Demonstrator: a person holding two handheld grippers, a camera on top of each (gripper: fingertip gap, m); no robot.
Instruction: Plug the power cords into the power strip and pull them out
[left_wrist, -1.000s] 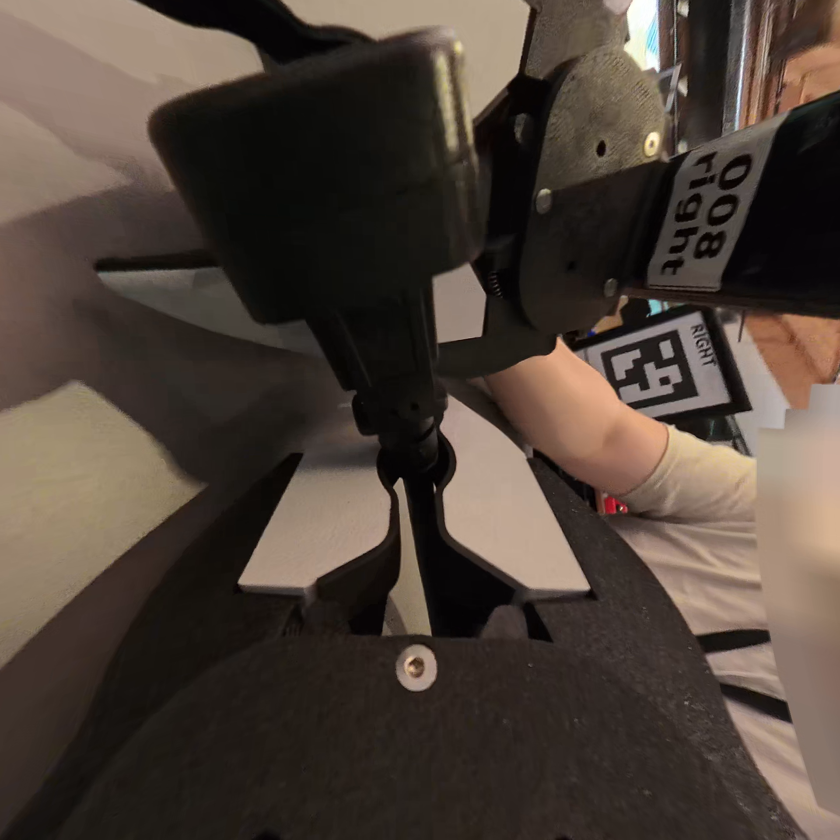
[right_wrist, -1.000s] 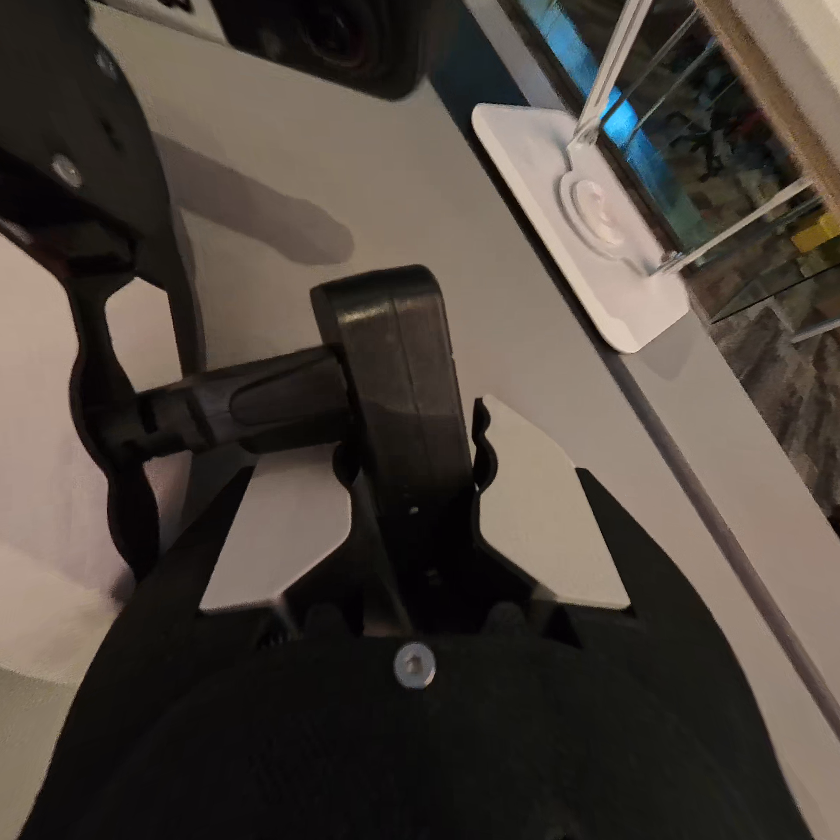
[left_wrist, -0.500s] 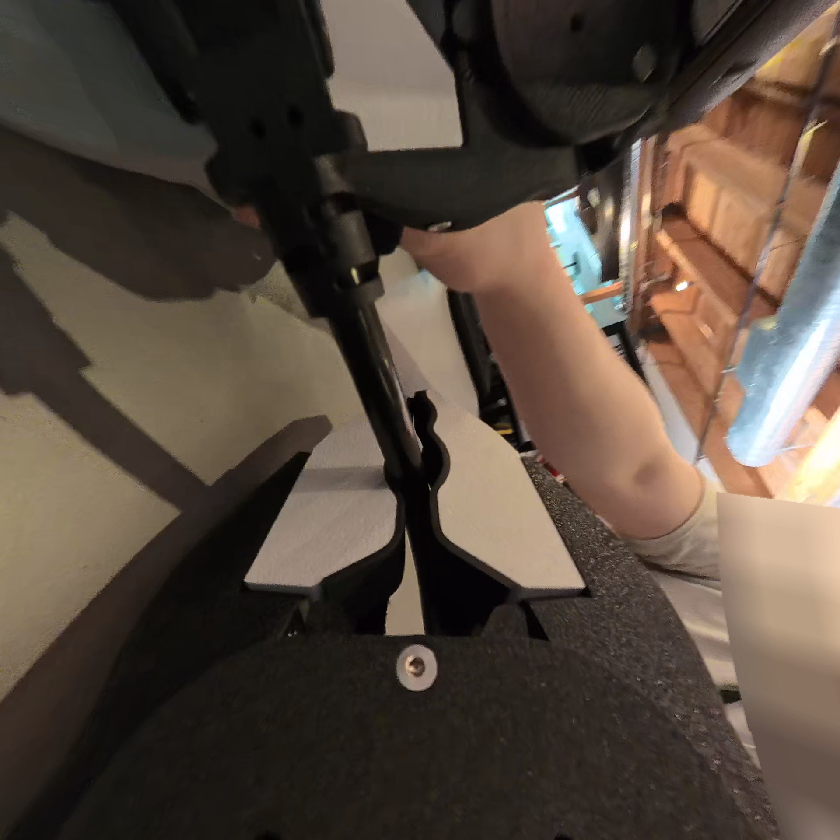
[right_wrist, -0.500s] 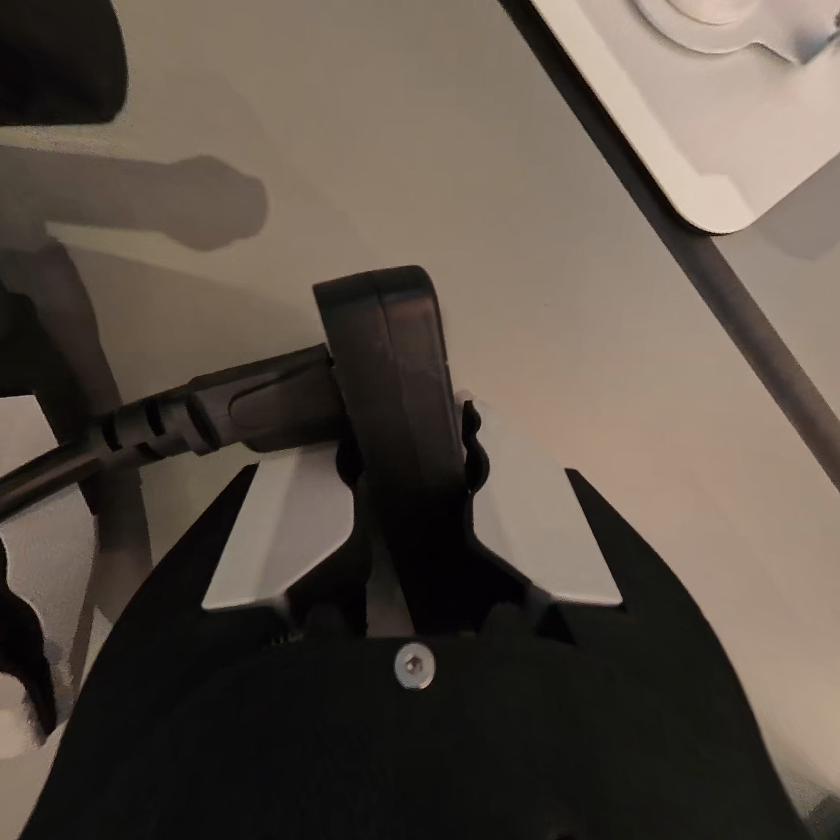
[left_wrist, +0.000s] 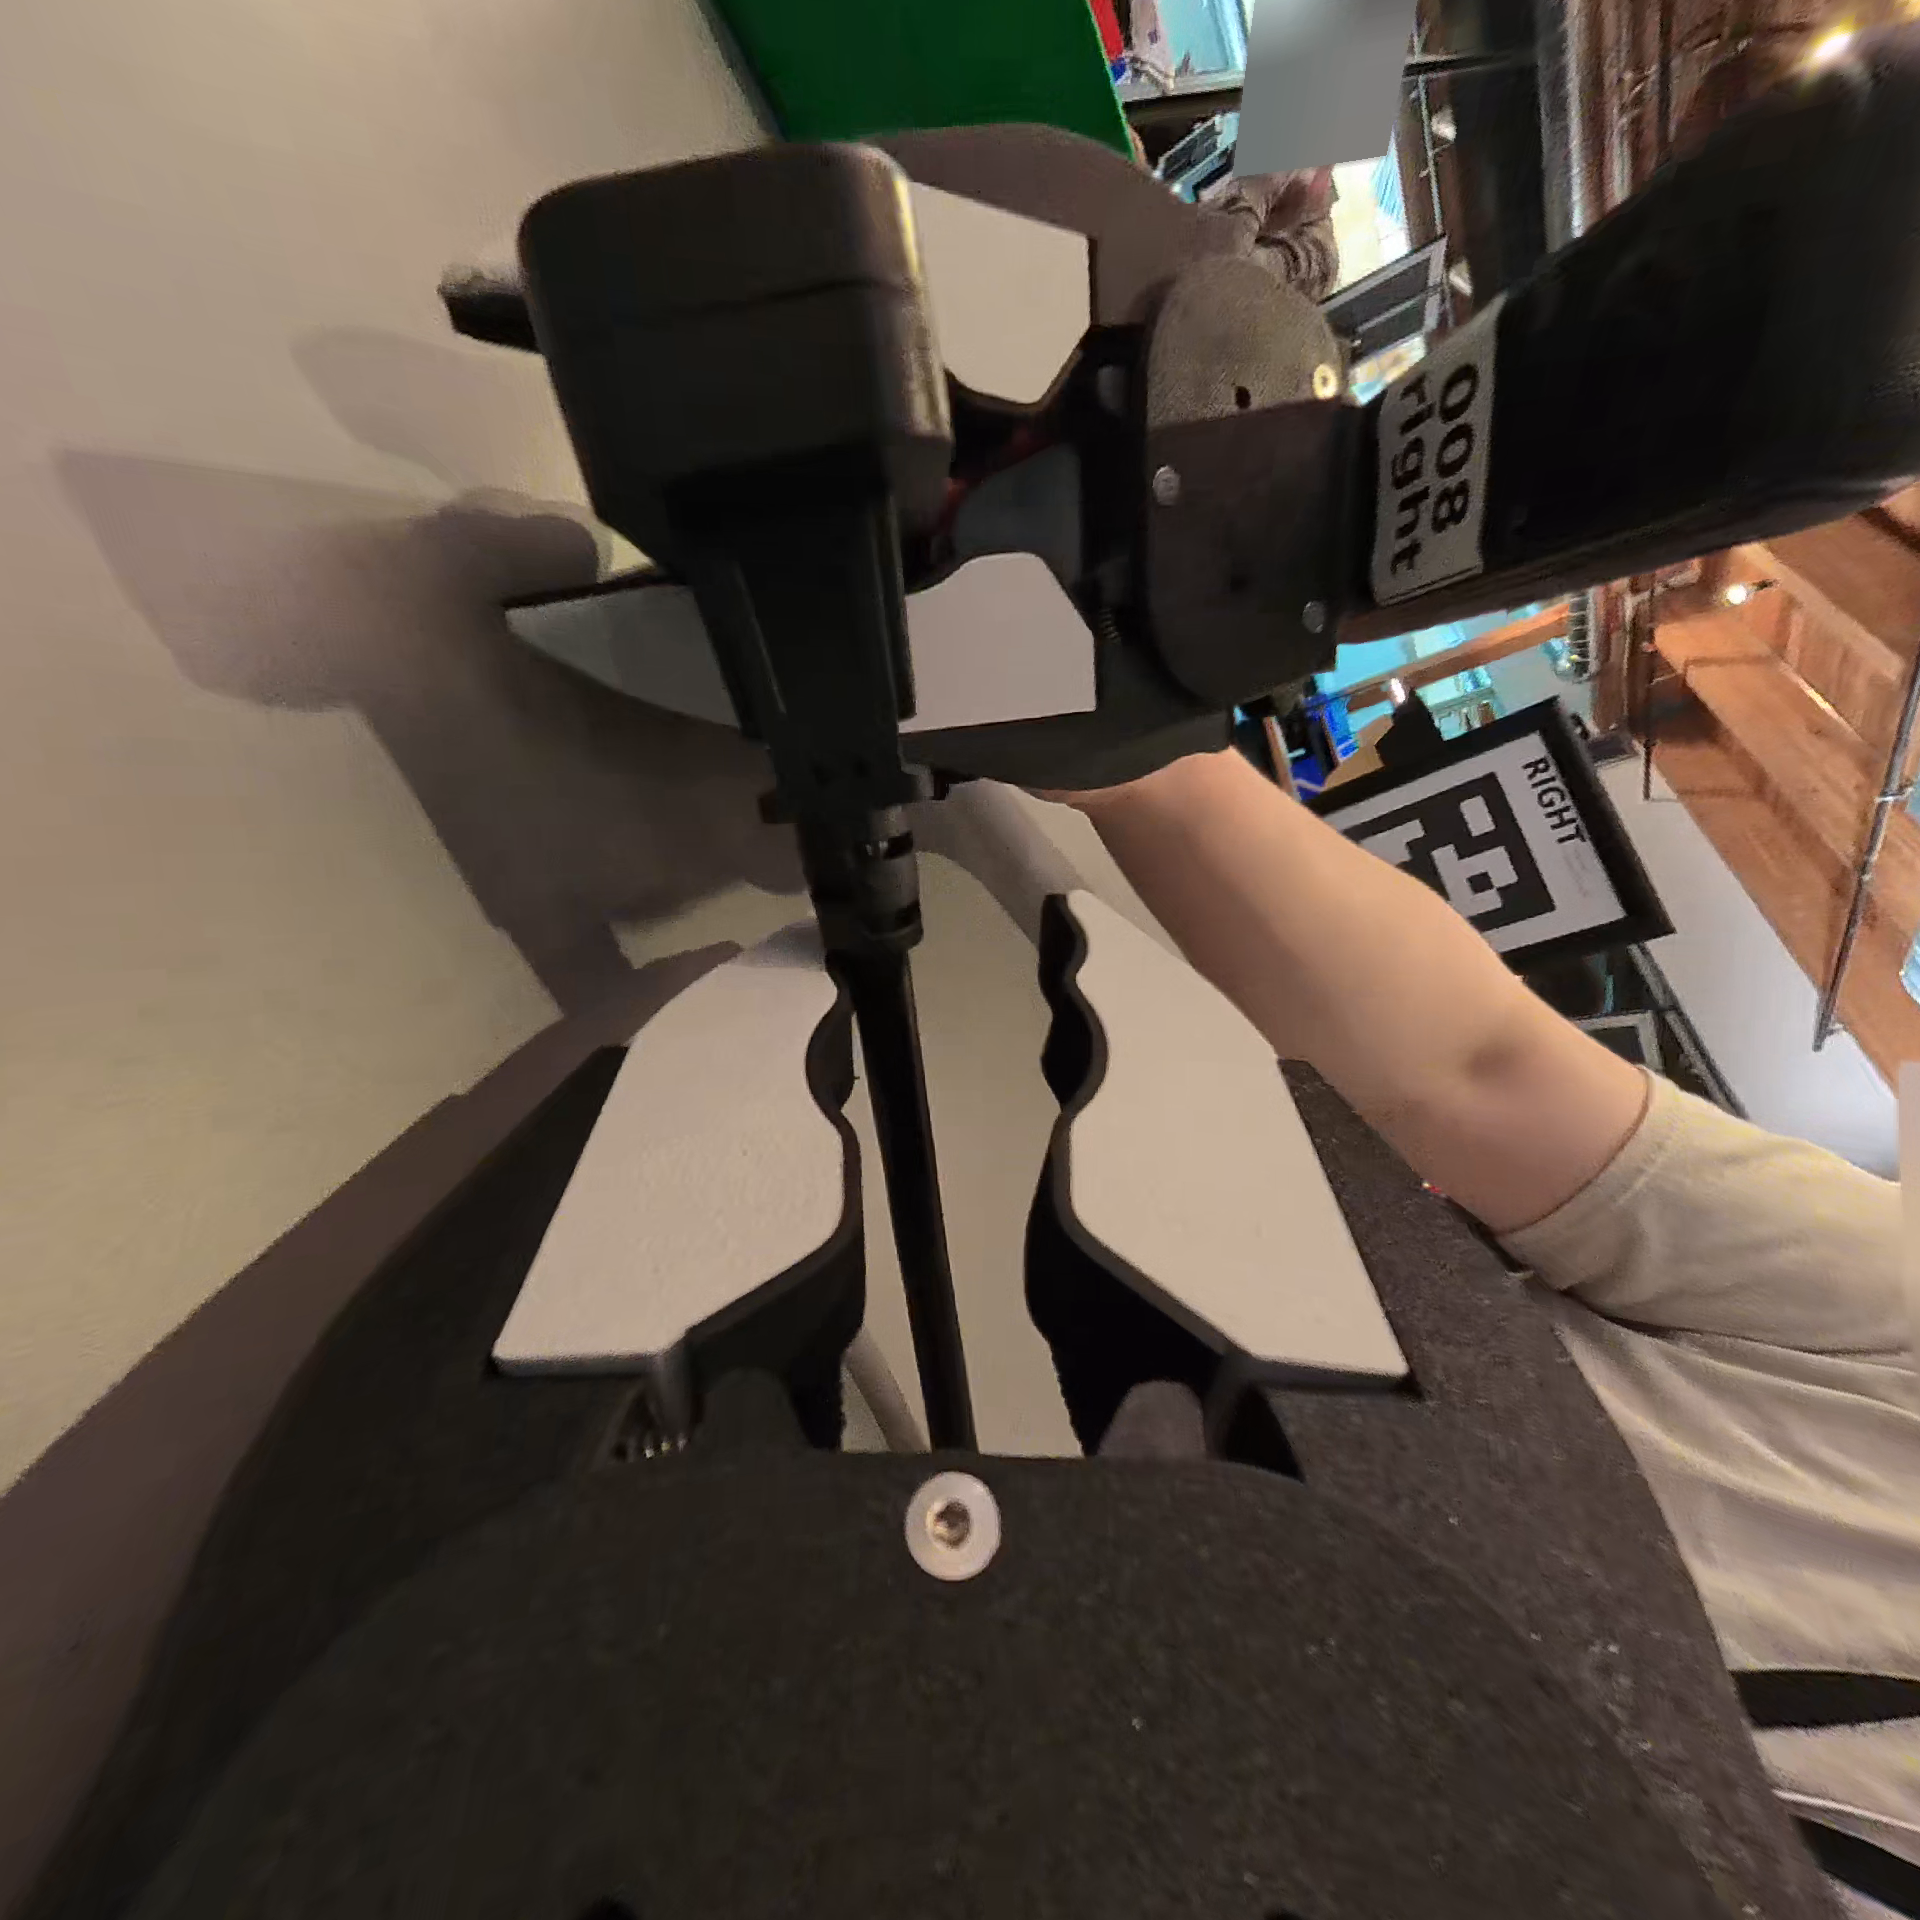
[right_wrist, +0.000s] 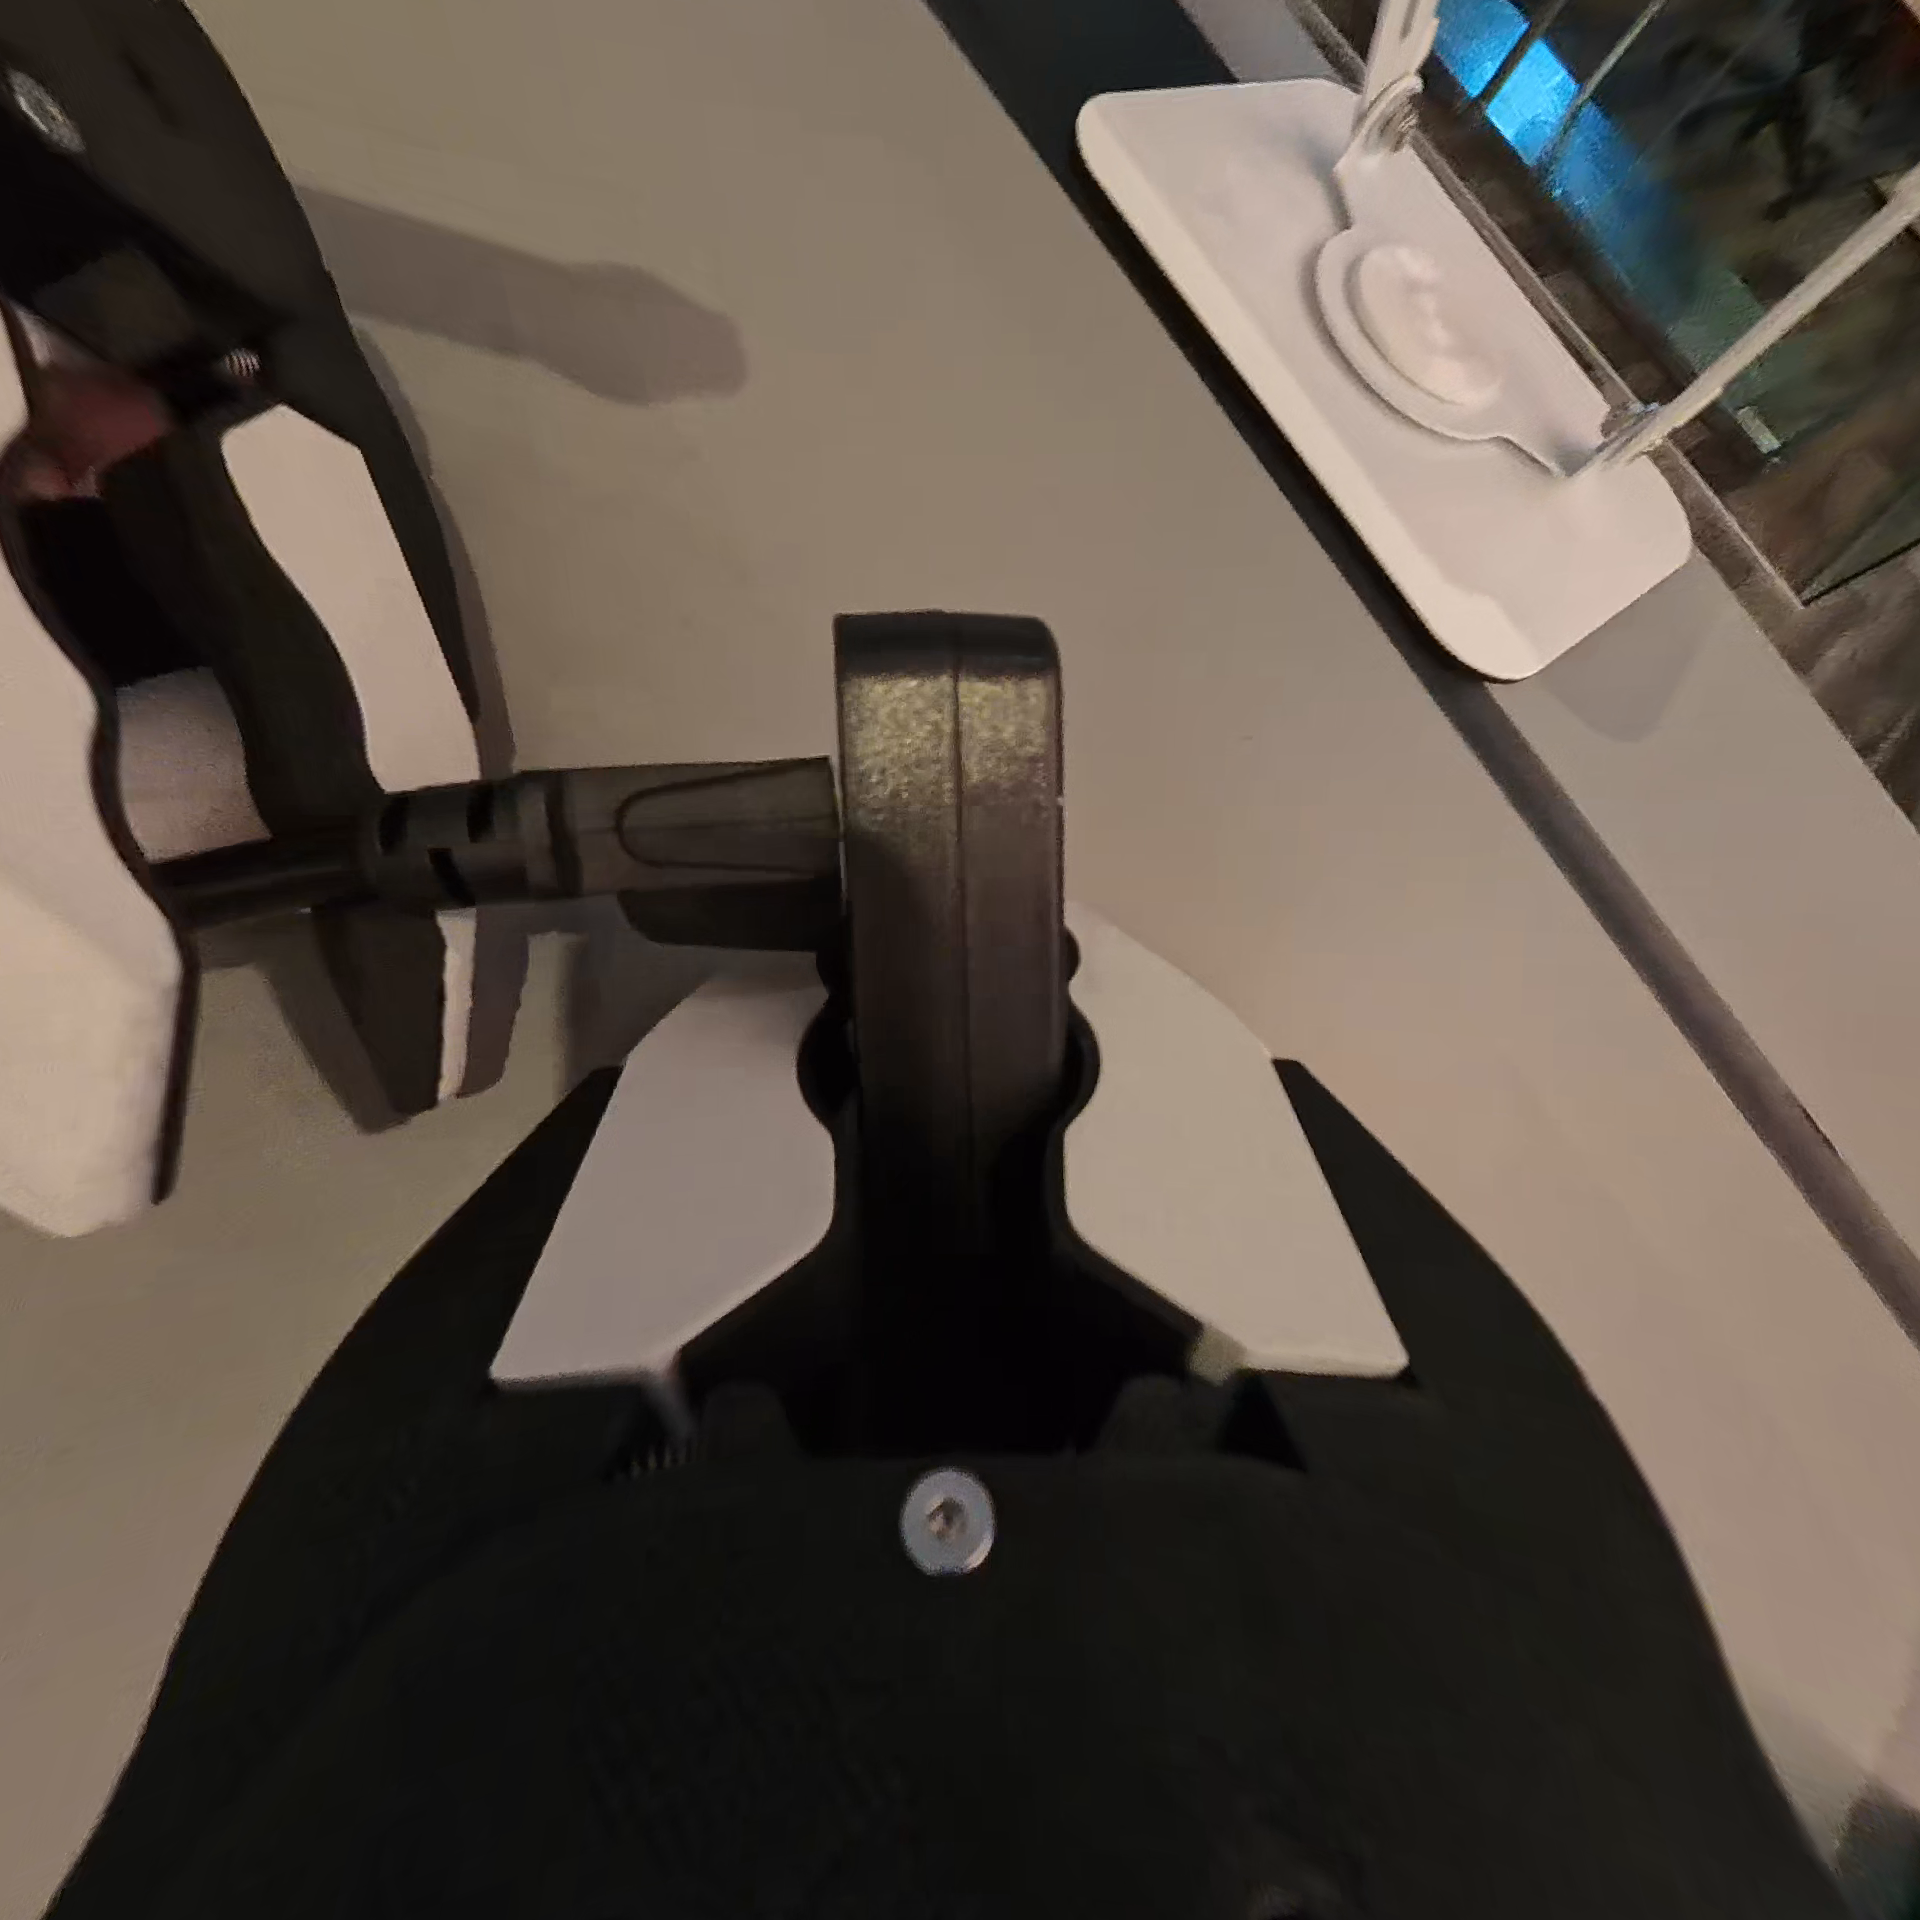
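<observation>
Right claw (right_wrist: 951, 997) clamps black plug (right_wrist: 951, 831) above grey desk (right_wrist: 831, 364); left claw (left_wrist: 940, 1029) spread, cord (left_wrist: 909, 1195) between fingers. Only left view shows forearm (left_wrist: 1351, 987) at 3; only right view, white stand (right_wrist: 1351, 364) at 1.

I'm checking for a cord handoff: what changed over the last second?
The left hand-held gripper let go of the black cord: its jaws, pinched on it earlier, now stand apart, the cord running loose between them. Unchanged: the right hand-held gripper stays clamped on the black plug.
</observation>
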